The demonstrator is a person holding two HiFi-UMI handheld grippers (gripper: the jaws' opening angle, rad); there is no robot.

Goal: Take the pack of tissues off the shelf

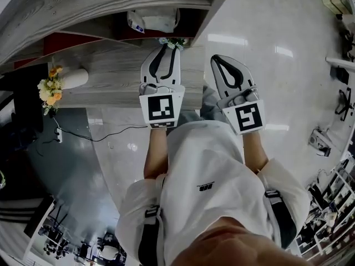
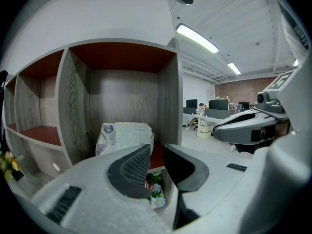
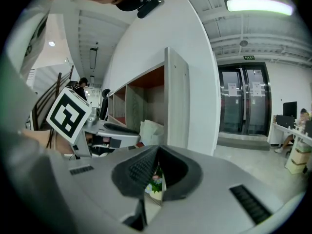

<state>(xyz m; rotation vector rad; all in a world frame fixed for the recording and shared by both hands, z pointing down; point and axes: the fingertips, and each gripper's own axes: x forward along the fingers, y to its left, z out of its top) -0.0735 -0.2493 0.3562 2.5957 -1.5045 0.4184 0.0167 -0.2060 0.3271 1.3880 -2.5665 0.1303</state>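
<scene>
The jaws of the left gripper [image 2: 157, 152] are parted by a narrow gap, with nothing held; those of the right gripper [image 3: 157, 151] are closed tip to tip, empty. The pack of tissues [image 2: 124, 136] is seen ahead, untouched, in the right-end compartment of the shelf [image 2: 168, 106]. The approach is judged in hand: wider jaws and a reach inward are called for.
</scene>
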